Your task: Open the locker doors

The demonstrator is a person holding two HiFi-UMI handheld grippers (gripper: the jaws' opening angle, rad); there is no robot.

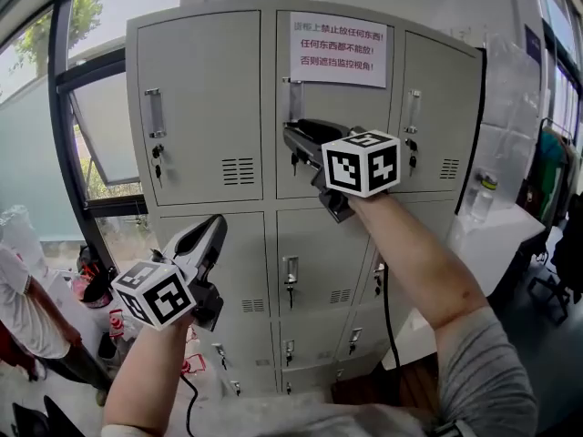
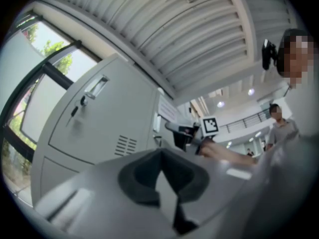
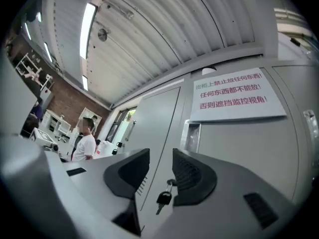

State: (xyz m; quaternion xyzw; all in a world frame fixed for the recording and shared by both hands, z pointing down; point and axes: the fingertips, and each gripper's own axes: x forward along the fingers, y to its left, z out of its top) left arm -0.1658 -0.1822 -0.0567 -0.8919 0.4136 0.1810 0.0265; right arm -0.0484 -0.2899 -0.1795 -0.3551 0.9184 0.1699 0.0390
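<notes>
A grey locker cabinet (image 1: 266,209) stands in front of me, and every door I can see is closed. My right gripper (image 1: 293,137) is up at the top-middle door (image 1: 342,116), just below its recessed handle (image 1: 293,98). In the right gripper view that gripper (image 3: 160,164) is open; the door's hanging key (image 3: 163,197) shows in the gap, and the pads touch nothing. Above it are the handle (image 3: 191,136) and a paper sign (image 3: 232,94). My left gripper (image 1: 215,228) hangs lower left, in front of the middle-row left door, shut on nothing (image 2: 162,172).
A large window (image 1: 91,126) adjoins the cabinet's left side, with a person (image 1: 27,317) and bags below it. To the right are a white table (image 1: 496,235) with a bottle (image 1: 483,198) and a clothes rack (image 1: 556,153). Another person (image 3: 85,144) stands behind.
</notes>
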